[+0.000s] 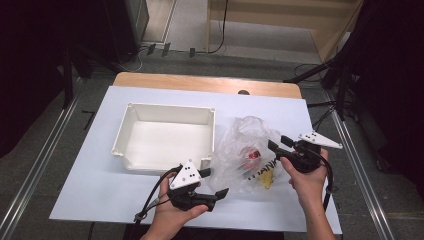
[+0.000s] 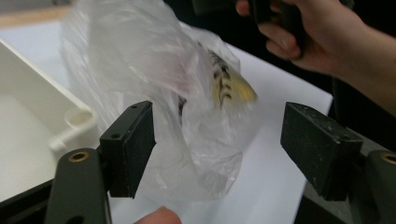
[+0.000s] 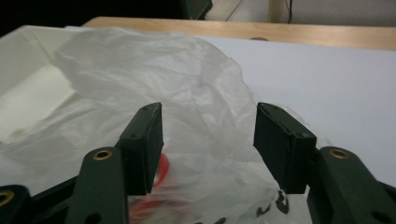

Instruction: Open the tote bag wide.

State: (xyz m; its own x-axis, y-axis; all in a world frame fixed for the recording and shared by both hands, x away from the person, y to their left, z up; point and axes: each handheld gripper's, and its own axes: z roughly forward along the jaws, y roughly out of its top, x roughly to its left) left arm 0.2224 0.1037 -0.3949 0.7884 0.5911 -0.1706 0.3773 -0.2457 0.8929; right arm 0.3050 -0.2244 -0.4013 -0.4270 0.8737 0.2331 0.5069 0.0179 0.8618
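Note:
A crumpled clear plastic bag (image 1: pixel 240 142) lies on the white table sheet, right of a white tray (image 1: pixel 125 125). Inside it I see something red (image 1: pixel 251 155) and a yellow item with black marks (image 1: pixel 267 179). My left gripper (image 1: pixel 216 182) is open at the bag's near left corner, jaws pointing right. In the left gripper view the bag (image 2: pixel 154 70) and the yellow item (image 2: pixel 233 88) sit just beyond the open gripper (image 2: pixel 217 149), with no pad pressing. My right gripper (image 1: pixel 278 142) is open at the bag's right edge. In the right gripper view the film (image 3: pixel 154 70) bulges past the open gripper (image 3: pixel 208 140), over the red item (image 3: pixel 161 172).
The white tray (image 2: pixel 37 116) is a deep, empty rectangular bin just left of the bag. A wooden table edge (image 1: pixel 205 82) runs along the back. The hand on the right gripper (image 2: pixel 322 42) is beyond the bag in the left gripper view. Bare white sheet (image 1: pixel 100 185) lies front left.

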